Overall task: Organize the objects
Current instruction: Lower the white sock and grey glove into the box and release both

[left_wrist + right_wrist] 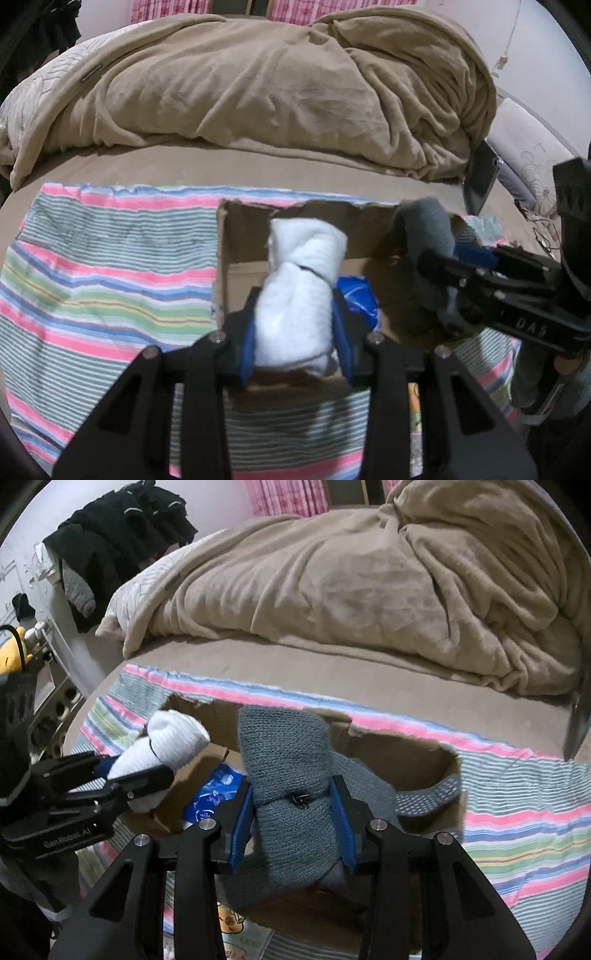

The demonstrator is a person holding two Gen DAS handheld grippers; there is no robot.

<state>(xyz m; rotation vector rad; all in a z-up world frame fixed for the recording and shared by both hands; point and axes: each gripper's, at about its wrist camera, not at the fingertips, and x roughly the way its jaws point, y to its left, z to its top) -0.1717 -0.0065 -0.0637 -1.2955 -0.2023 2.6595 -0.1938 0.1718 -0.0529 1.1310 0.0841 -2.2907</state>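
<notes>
My left gripper [295,332] is shut on a rolled white sock bundle [301,288] and holds it over an open cardboard box [243,243] on the bed. The white bundle also shows in the right wrist view [162,746]. My right gripper [291,819] is shut on a rolled grey sock bundle [284,760] and holds it over the same box [406,753]. In the left wrist view the right gripper [443,266] holds the grey bundle [424,229] at the box's right side. A blue item [356,299] lies inside the box. A loose grey sock with grip dots [428,794] lies in the box.
The box sits on a striped pink, green and blue cloth [110,277] spread on the bed. A crumpled beige blanket [277,85] is piled behind it. Dark clothes [122,535] hang at the far left. A printed packet [236,930] lies near the box's front edge.
</notes>
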